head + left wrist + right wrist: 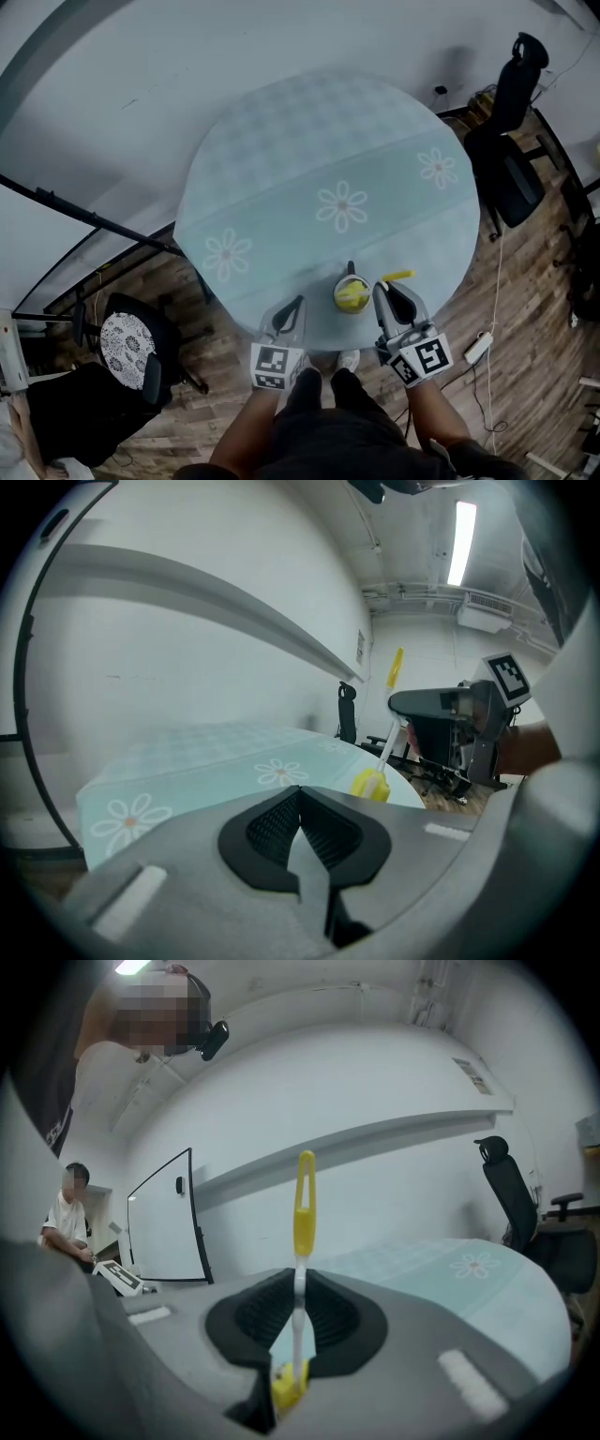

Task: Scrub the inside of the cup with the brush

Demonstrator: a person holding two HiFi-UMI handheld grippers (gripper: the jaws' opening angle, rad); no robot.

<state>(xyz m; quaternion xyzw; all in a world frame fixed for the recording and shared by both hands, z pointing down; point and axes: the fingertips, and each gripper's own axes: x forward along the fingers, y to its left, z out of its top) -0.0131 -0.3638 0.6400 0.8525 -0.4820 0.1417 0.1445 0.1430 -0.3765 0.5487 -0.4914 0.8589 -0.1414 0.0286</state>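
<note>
With the right gripper [392,292] clamped on the brush [305,1194] in the cup [352,294] at the table's [281,169] near edge and the left gripper [292,309] closed empty, scrubbing could tip the unheld cup.

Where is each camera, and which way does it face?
Head view: on the person's head, aimed down at table; left hand-held gripper, right hand-held gripper and legs show.
Left gripper view: on the left one, facing across table; shut jaws show.
Right gripper view: on the right one, facing wall; jaws clamp brush.
All show table and brush.
</note>
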